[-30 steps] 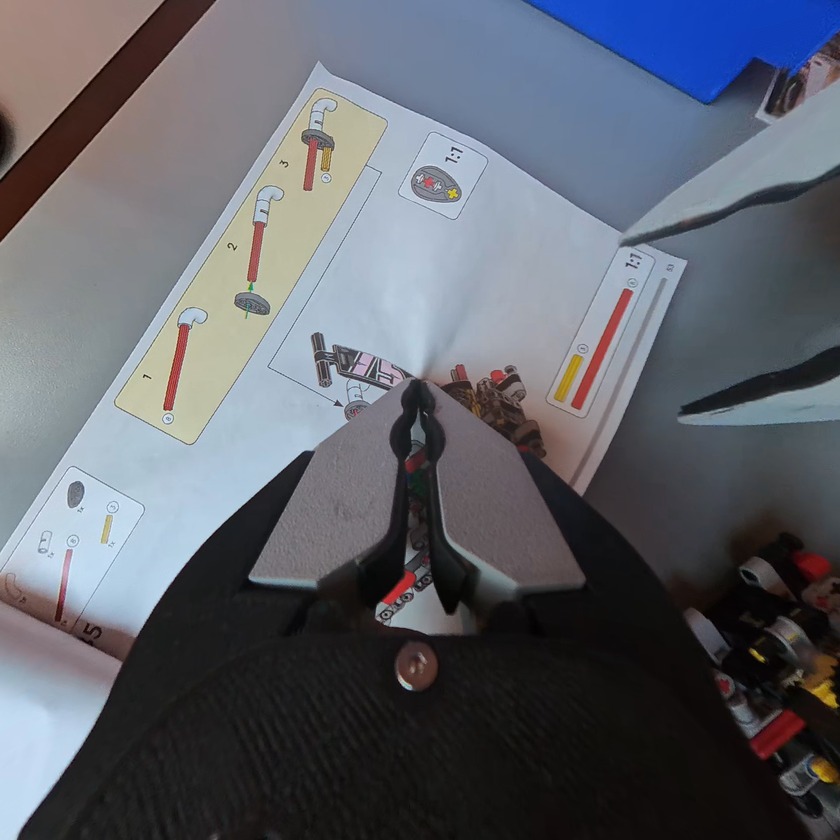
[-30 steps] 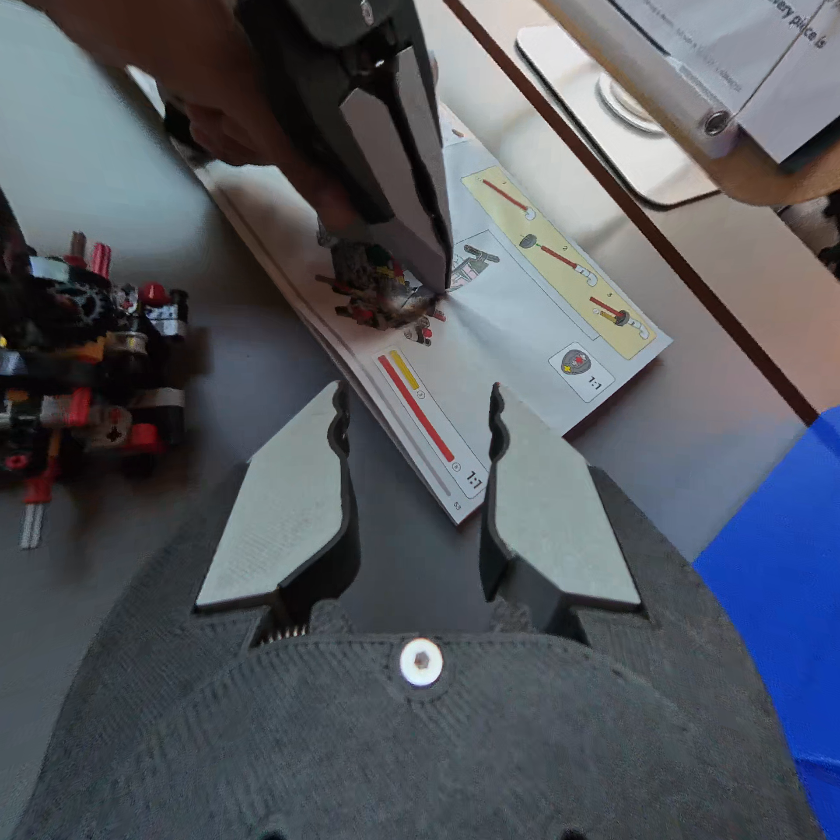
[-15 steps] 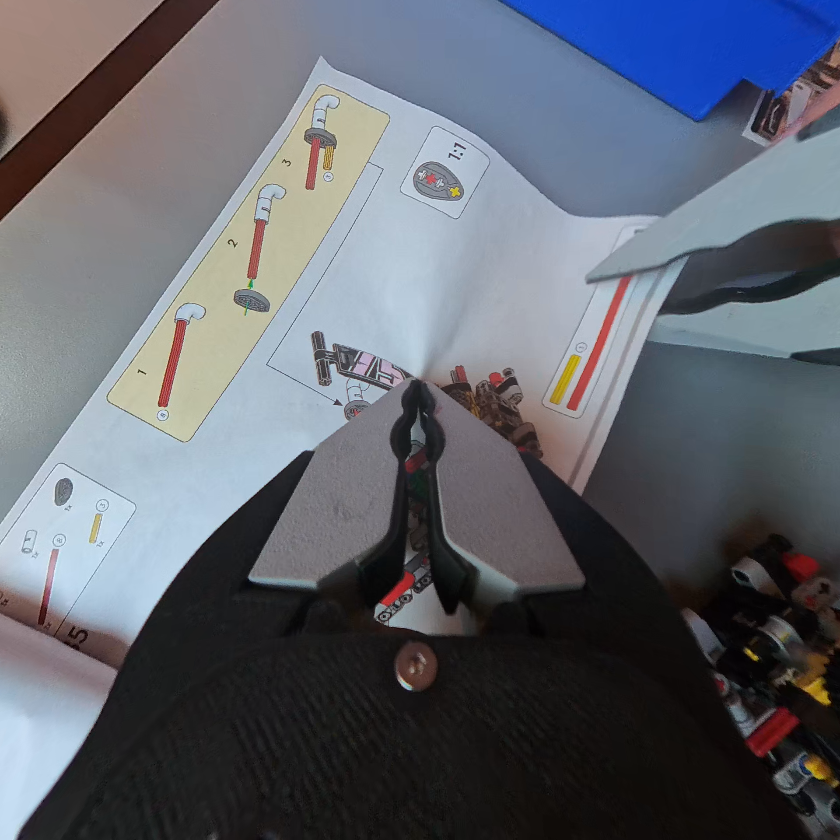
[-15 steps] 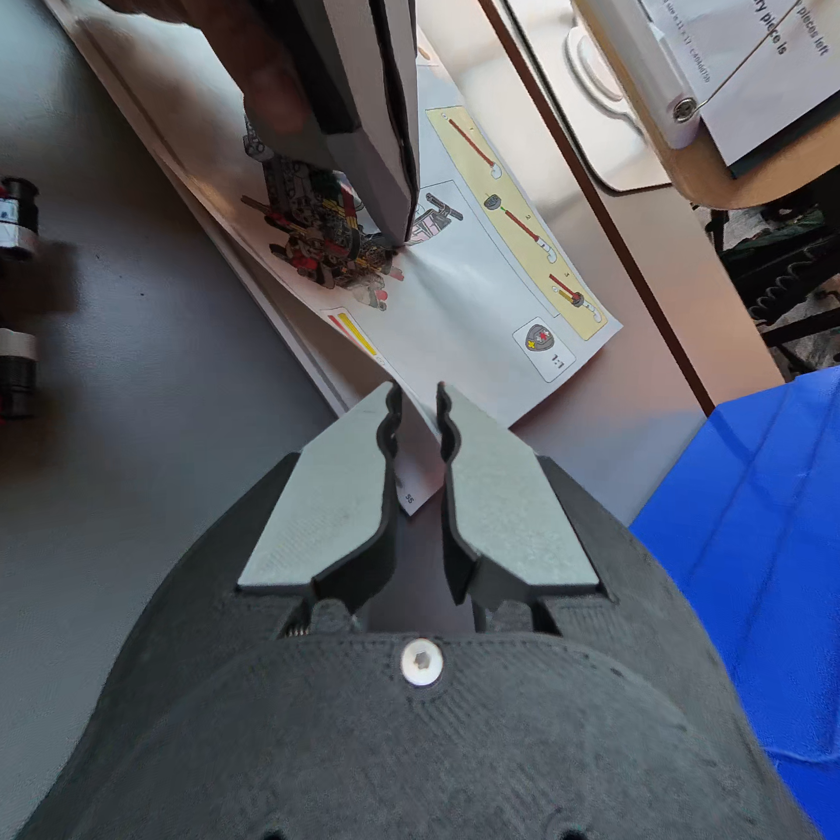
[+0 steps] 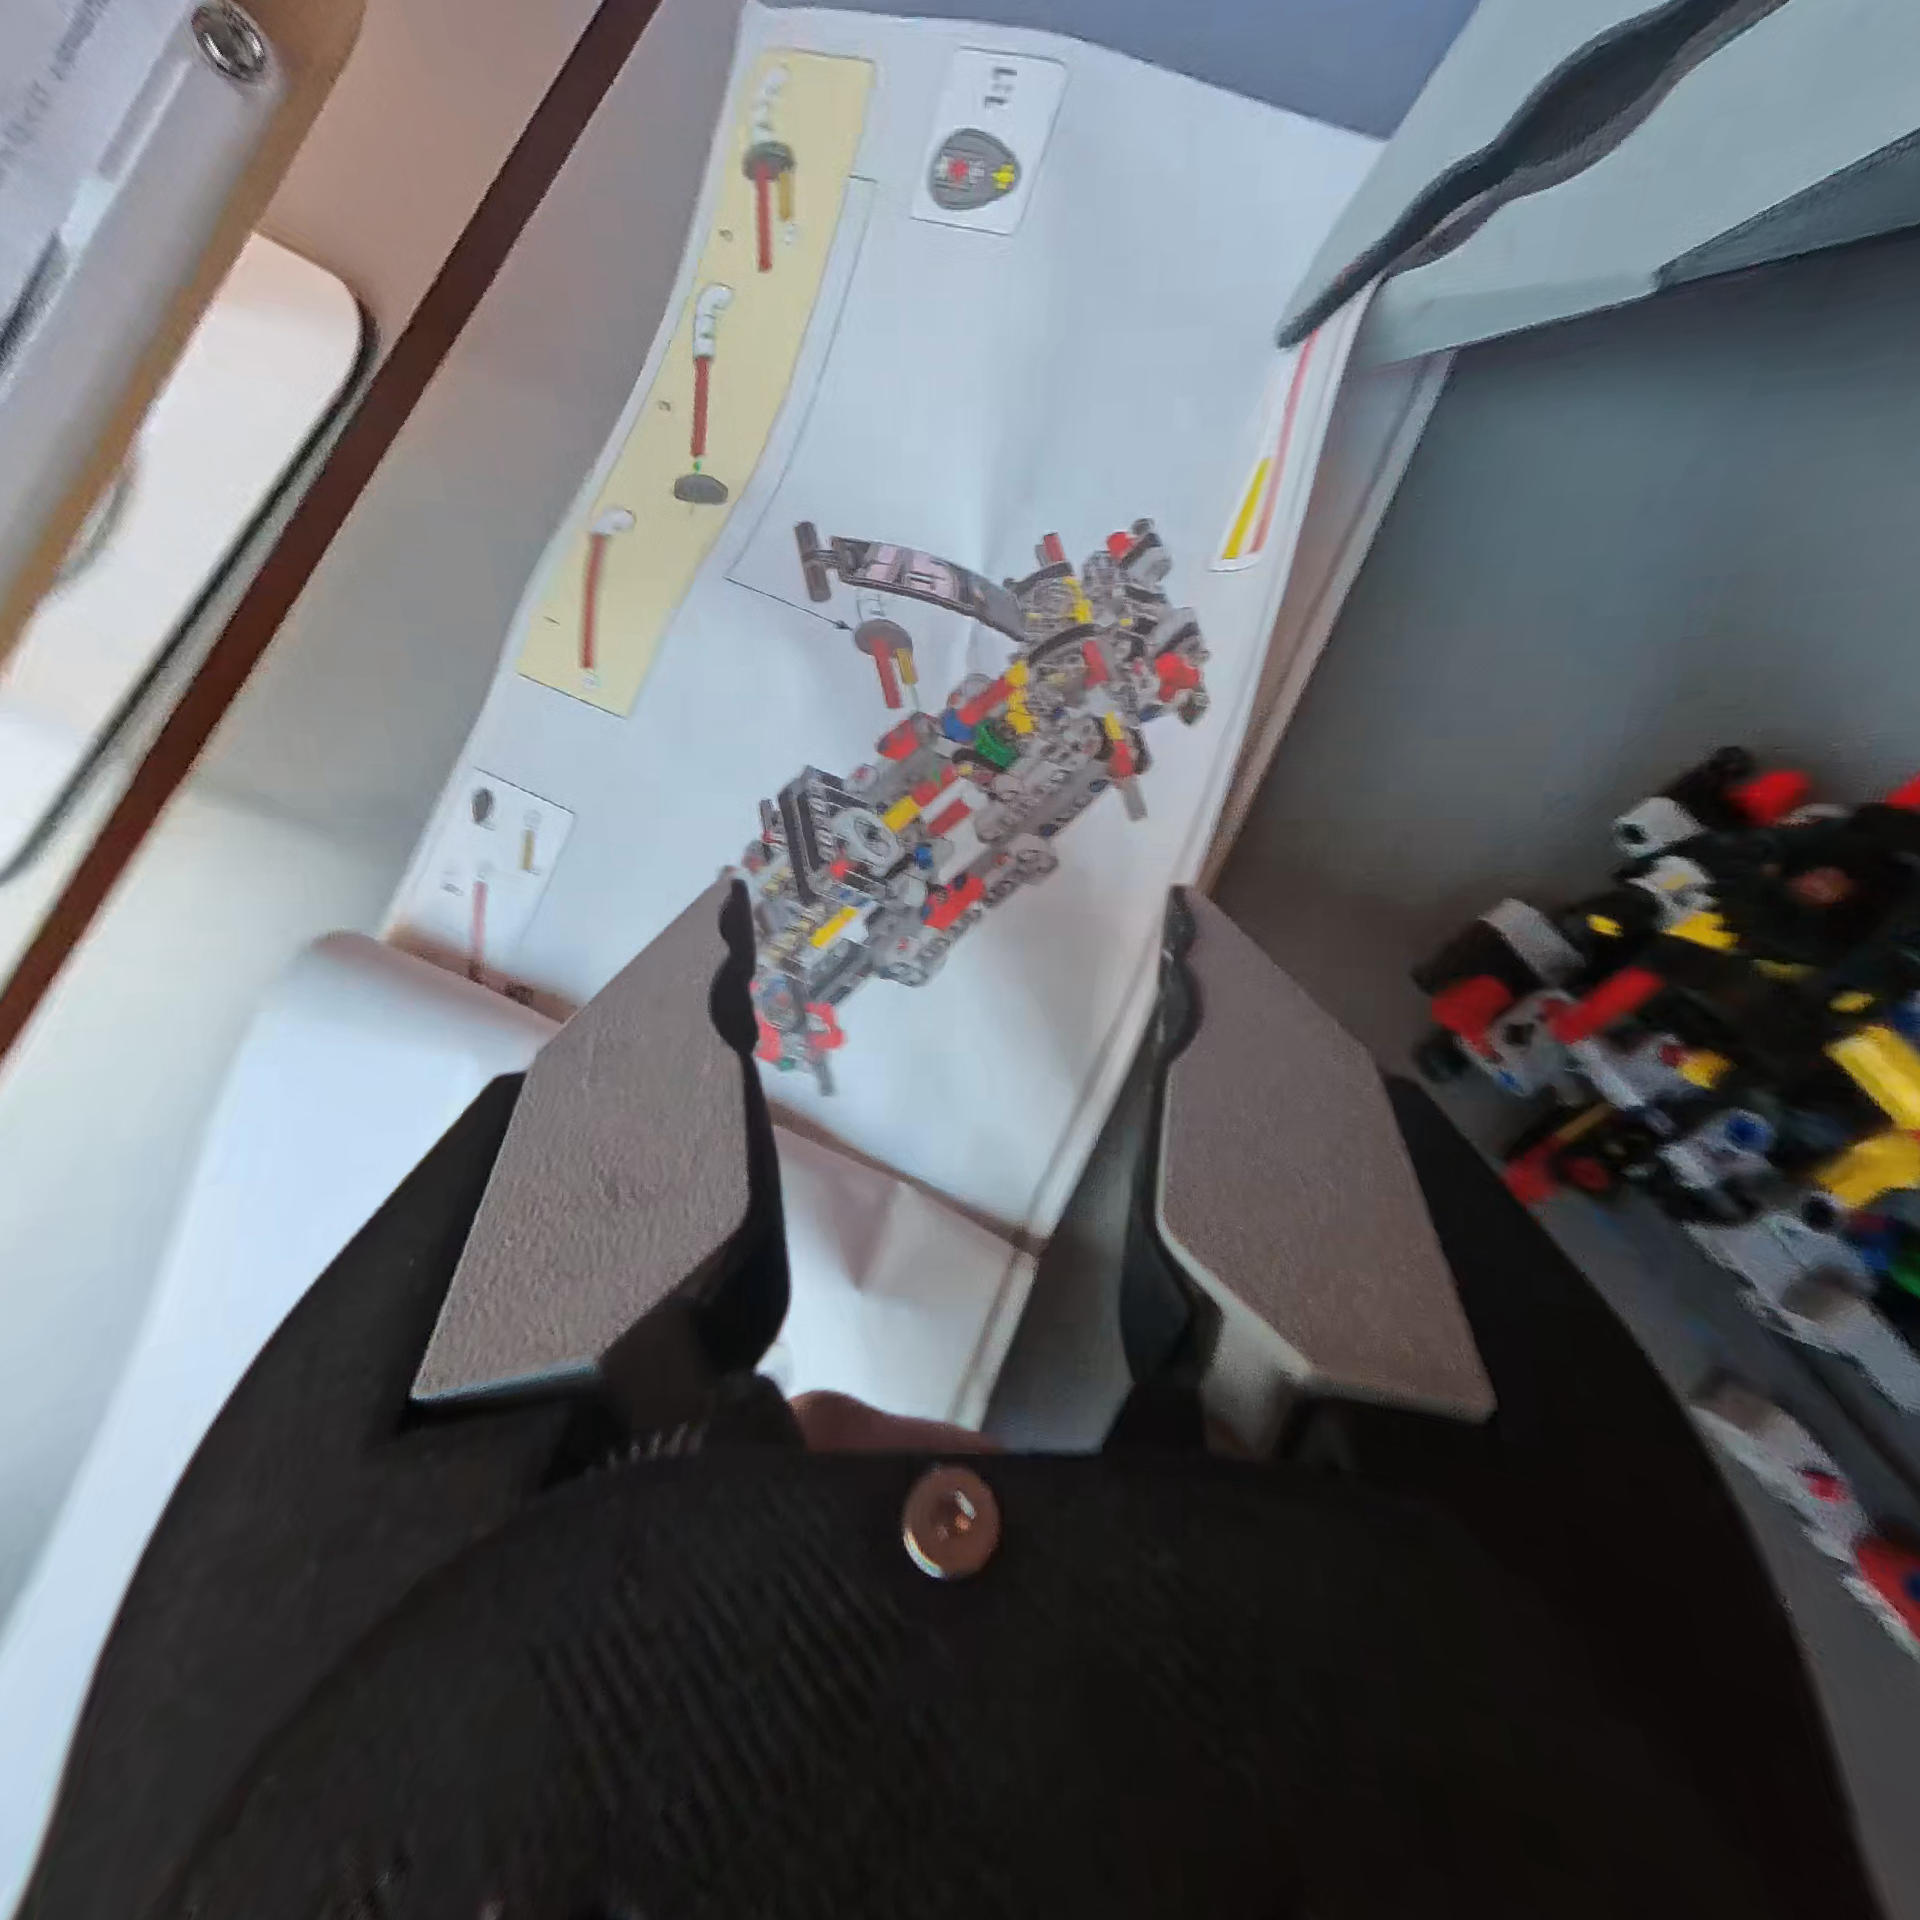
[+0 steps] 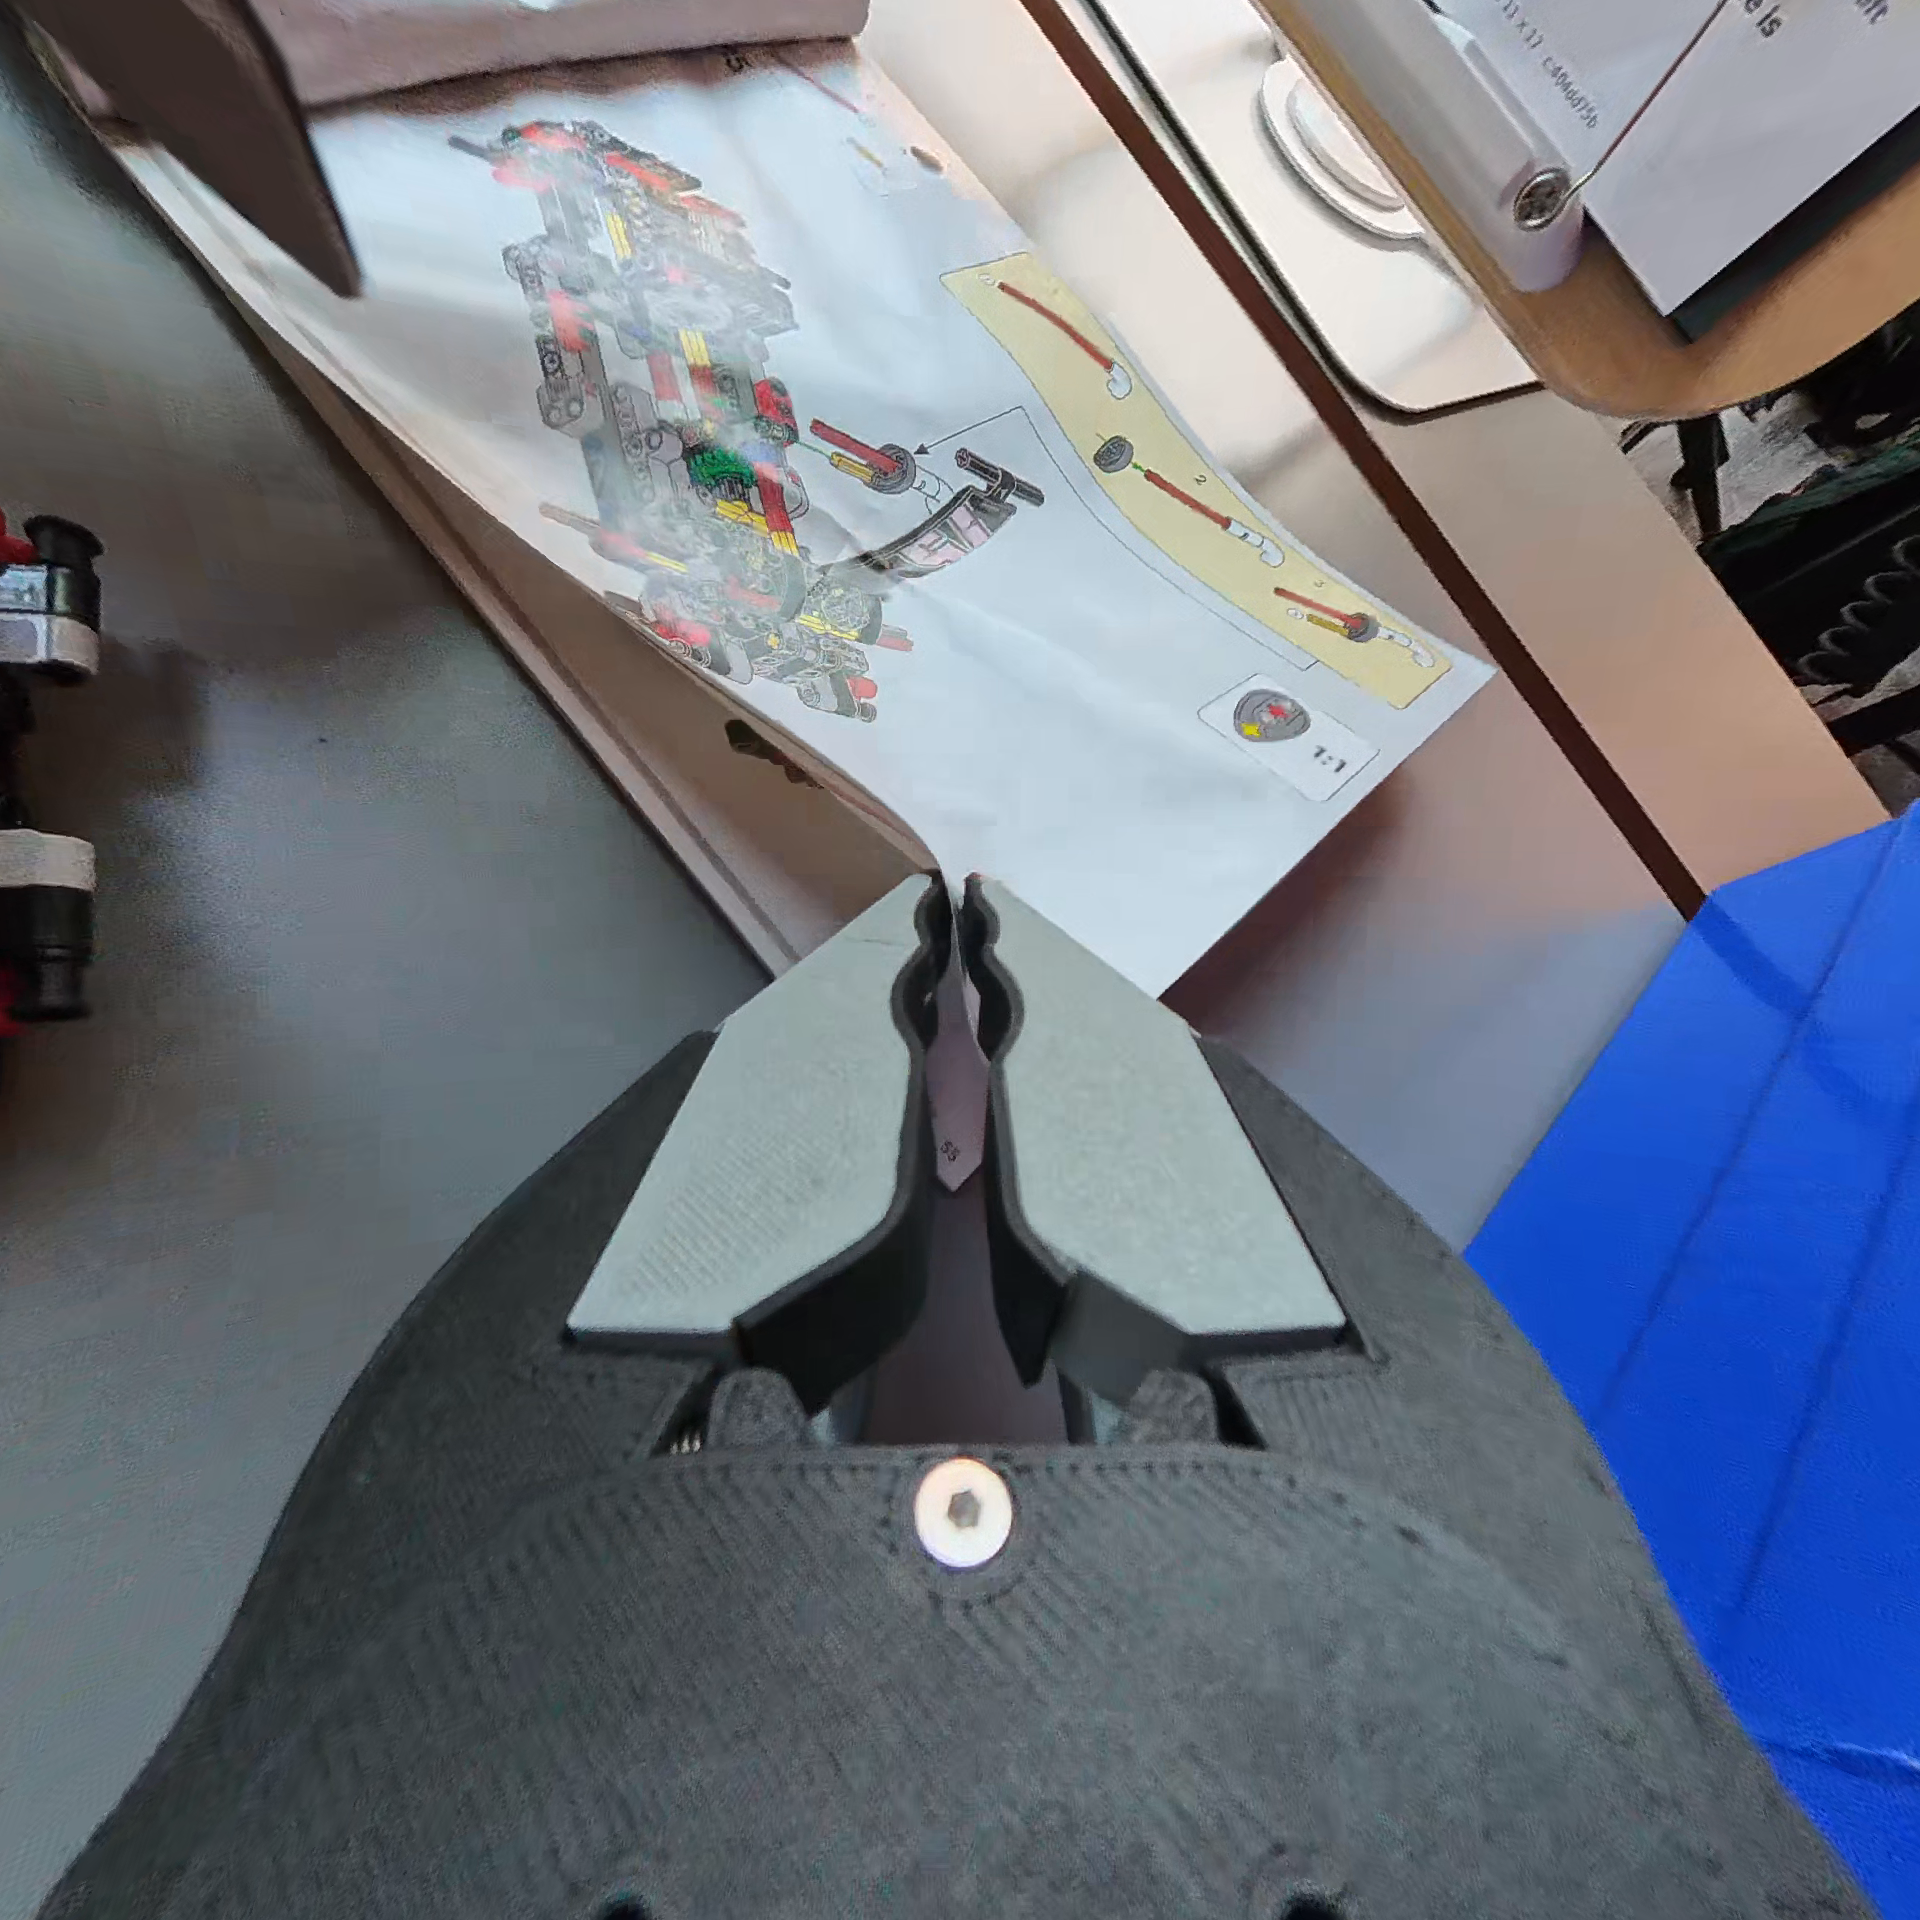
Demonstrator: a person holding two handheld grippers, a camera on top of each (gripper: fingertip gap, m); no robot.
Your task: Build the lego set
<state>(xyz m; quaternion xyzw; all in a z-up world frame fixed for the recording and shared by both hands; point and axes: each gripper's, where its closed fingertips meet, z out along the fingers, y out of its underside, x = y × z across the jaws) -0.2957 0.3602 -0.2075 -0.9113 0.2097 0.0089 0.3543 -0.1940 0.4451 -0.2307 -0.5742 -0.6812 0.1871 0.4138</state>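
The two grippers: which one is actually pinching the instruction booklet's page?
The right gripper: its jaws are shut on the lifted corner of the page. The left gripper stands wide open above the page, gripping nothing.

open left tongs (image 5: 951, 914) hover over the instruction booklet page (image 5: 997, 395), brick model (image 5: 1714, 1029) alongside.

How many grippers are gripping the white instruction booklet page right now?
1: the right gripper pinches the page's near corner, lifting it; the left gripper hangs open above the page, apart from it.
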